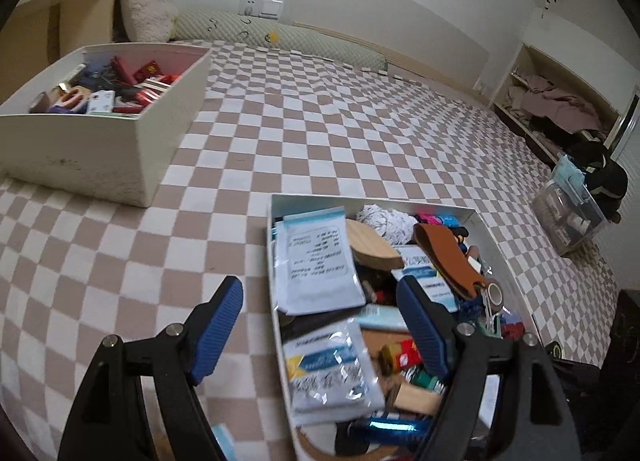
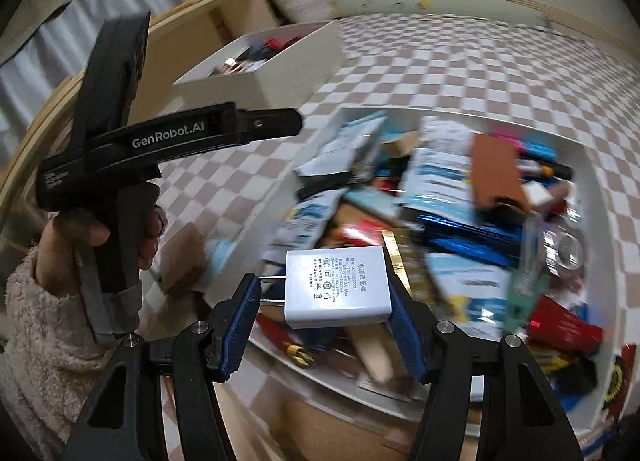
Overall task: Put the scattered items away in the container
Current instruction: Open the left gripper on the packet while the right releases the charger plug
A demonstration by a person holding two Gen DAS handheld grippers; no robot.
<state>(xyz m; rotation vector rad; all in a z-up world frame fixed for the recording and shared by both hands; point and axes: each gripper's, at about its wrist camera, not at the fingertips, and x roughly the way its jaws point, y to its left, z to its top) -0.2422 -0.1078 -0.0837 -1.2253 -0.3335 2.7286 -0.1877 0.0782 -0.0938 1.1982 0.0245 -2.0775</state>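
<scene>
My right gripper (image 2: 324, 281) is shut on a white power adapter (image 2: 338, 287), its prongs against the left pad. It hangs over the near edge of a shallow white tray (image 2: 580, 145) crammed with packets, pens and small items; this view is motion-blurred. My left gripper (image 1: 320, 285) is open and holds nothing. It hovers over the same tray's (image 1: 276, 201) left rim, above white sachets (image 1: 316, 261). A deeper white box (image 1: 100, 149) holding red and mixed items stands on the bed at far left, also seen as the white box (image 2: 280, 81).
Everything rests on a checked bedspread (image 1: 320, 121). A hand in a fluffy sleeve (image 2: 76, 237) holds the left tool's black body (image 2: 132, 149). A clear plastic box (image 1: 568, 217) sits at the bed's right edge, a pillow (image 1: 148, 1) at the far left.
</scene>
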